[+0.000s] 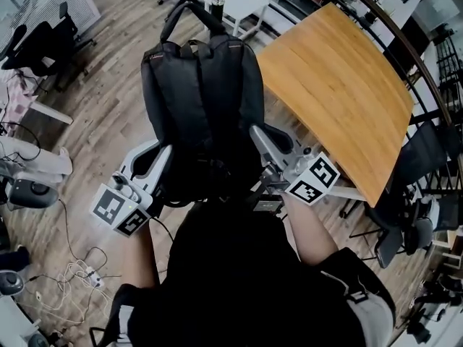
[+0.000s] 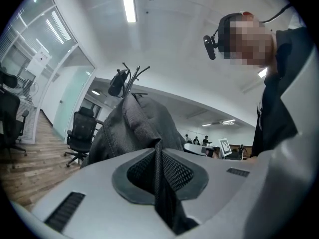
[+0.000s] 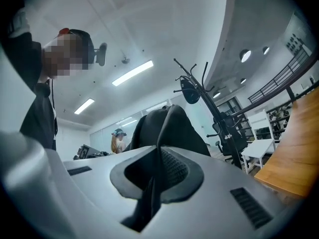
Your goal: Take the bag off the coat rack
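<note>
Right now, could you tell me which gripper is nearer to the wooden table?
Right. The right gripper grips the bag on the side facing the table; the left gripper grips the far side, with the bag between it and the table.

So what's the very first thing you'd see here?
A big black backpack fills the middle, held up by the left gripper and the right gripper, each pinching a bit of it from its side. To its right sits a bright wooden table, and a coat rack stands behind the bag.
</note>
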Tool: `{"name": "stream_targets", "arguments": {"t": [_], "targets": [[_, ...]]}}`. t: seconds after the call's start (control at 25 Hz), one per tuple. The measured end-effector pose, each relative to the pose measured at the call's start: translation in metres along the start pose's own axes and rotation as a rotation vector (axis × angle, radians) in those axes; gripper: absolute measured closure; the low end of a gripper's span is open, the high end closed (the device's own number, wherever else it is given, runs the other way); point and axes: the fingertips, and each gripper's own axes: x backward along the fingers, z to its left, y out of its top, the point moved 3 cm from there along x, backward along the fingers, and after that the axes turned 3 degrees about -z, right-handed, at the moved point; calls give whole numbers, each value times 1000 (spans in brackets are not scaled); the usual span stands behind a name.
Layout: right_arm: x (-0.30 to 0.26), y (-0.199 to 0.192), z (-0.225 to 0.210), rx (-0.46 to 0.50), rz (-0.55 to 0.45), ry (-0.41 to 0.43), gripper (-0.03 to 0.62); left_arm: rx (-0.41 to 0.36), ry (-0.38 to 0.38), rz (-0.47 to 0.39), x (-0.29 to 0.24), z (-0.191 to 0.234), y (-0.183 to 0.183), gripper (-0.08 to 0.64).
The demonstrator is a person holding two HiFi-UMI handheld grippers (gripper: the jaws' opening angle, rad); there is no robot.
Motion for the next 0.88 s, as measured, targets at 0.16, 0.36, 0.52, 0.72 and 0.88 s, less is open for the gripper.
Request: {"name": "stream_targets", "arguments": {"t": [0.16, 0.36, 0.52, 0.72, 0.88], "targets": [[15, -11, 14, 34, 19, 23, 549, -11, 48, 10, 15, -14, -14, 511], [29, -14, 26, 19, 29, 51, 549, 7, 97, 5, 29, -30, -21, 511], [56, -10, 40, 8, 7, 67, 549, -6, 98, -11, 37, -61, -25, 511], [93, -15, 56, 20, 8, 74, 550, -10, 119, -8, 49, -96, -38, 512], [123, -21, 70, 29, 21, 68, 551, 13, 136, 7, 61, -124, -54, 512]]}}
